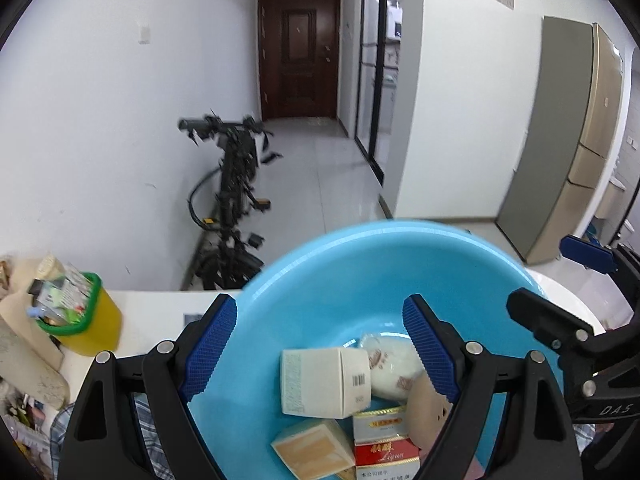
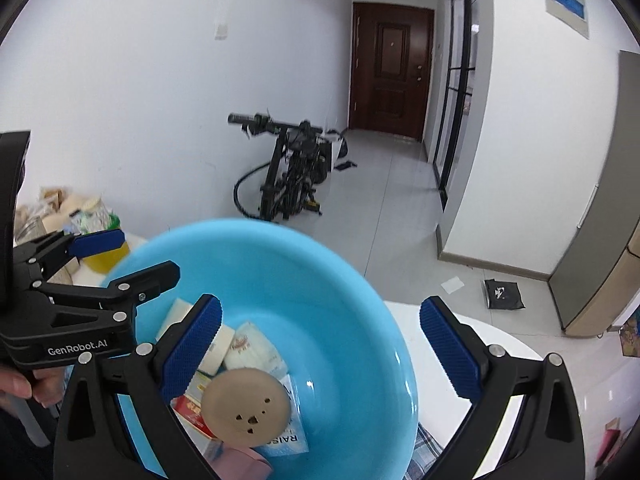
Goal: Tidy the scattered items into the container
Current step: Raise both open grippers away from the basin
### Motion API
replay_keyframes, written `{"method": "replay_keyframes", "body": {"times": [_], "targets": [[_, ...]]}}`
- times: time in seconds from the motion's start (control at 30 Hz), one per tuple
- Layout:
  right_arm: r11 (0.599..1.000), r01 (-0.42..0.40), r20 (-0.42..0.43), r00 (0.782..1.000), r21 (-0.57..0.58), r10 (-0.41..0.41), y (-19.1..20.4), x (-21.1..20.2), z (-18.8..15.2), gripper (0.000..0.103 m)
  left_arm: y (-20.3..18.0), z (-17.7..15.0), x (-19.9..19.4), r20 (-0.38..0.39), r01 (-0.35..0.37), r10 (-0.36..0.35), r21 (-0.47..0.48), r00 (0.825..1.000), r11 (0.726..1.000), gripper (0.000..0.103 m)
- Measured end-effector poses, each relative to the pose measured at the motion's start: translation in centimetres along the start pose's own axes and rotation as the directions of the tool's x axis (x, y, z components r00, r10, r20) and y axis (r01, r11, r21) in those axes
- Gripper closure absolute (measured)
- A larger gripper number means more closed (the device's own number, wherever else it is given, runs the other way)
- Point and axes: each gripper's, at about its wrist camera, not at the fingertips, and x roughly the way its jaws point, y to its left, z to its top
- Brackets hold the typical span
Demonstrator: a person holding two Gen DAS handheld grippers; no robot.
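Note:
A light-blue basin (image 1: pixel 320 272) fills the foreground of both views and looks tilted. In it lie a white carton (image 1: pixel 324 384), a white wrapped pack (image 1: pixel 390 368), a tan disc with small holes (image 2: pixel 246 406), a red-and-white pack (image 1: pixel 386 444) and a tan box (image 1: pixel 312 450). My left gripper (image 1: pixel 322 346) straddles the basin's left rim, one finger outside and one inside, jaws wide. My right gripper (image 2: pixel 320 346) straddles the opposite rim in the same way. No pad visibly presses on the wall. Each gripper also shows in the other's view: left gripper (image 2: pixel 136 254), right gripper (image 1: pixel 556 276).
A yellow tub with a green rim (image 1: pixel 86 320), stuffed with packets, stands on the white table (image 1: pixel 160 308) at the left. A person's hand (image 2: pixel 16 384) holds the left gripper. Beyond the table are a bicycle (image 1: pixel 232 200), a fridge (image 1: pixel 568 140) and a black bag (image 2: pixel 502 294) on the floor.

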Motion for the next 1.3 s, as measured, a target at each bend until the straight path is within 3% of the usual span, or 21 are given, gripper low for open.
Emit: {"method": "replay_keyframes", "body": {"times": [0.17, 0.27, 0.3, 0.37, 0.47, 0.73, 0.97, 1.3], "targets": [[1.000, 0.016, 0.070, 0.997, 0.017, -0.017, 0.0, -1.6, 0.4, 0.003, -0.1, 0.2, -2.5, 0.064, 0.016, -0.015, -0.014, 0.998, 1.000, 0.016], [0.999, 0.004, 0.160, 0.987, 0.049, -0.012, -0.3, -3.3, 0.8, 0.001, -0.3, 0.2, -4.5, 0.160, 0.000, 0.000, -0.001, 0.987, 1.000, 0.007], [0.998, 0.008, 0.188, 0.982, 0.055, -0.018, -0.3, -3.9, 0.9, 0.001, -0.3, 0.2, -5.3, 0.207, -0.014, 0.014, -0.003, 0.978, 1.000, 0.000], [0.998, 0.015, 0.223, 0.974, 0.053, -0.027, -0.3, -4.8, 1.1, 0.001, -0.1, 0.2, -7.1, 0.308, -0.052, 0.054, -0.016, 0.950, 0.999, 0.000], [0.998, 0.036, 0.265, 0.963, 0.059, -0.051, -0.3, -6.1, 1.3, 0.001, 0.1, 0.3, -8.7, 0.375, -0.106, 0.103, -0.012, 0.921, 0.994, 0.000], [0.994, 0.036, 0.339, 0.938, 0.100, -0.067, -0.6, -8.7, 1.6, 0.001, 0.8, 0.3, -10.9, 0.389, -0.059, 0.062, -0.018, 0.919, 0.998, 0.000], [0.993, 0.051, 0.314, 0.946, 0.105, -0.082, -0.5, -9.3, 1.5, 0.001, 0.8, -0.1, -12.1, 0.377, -0.032, 0.048, -0.047, 0.925, 0.998, 0.000], [0.991, 0.066, 0.364, 0.926, 0.113, -0.103, 0.1, -14.8, 0.8, 0.001, -1.0, -1.3, -16.6, 0.400, -0.039, 0.041, -0.013, 0.916, 0.999, 0.000]]}}
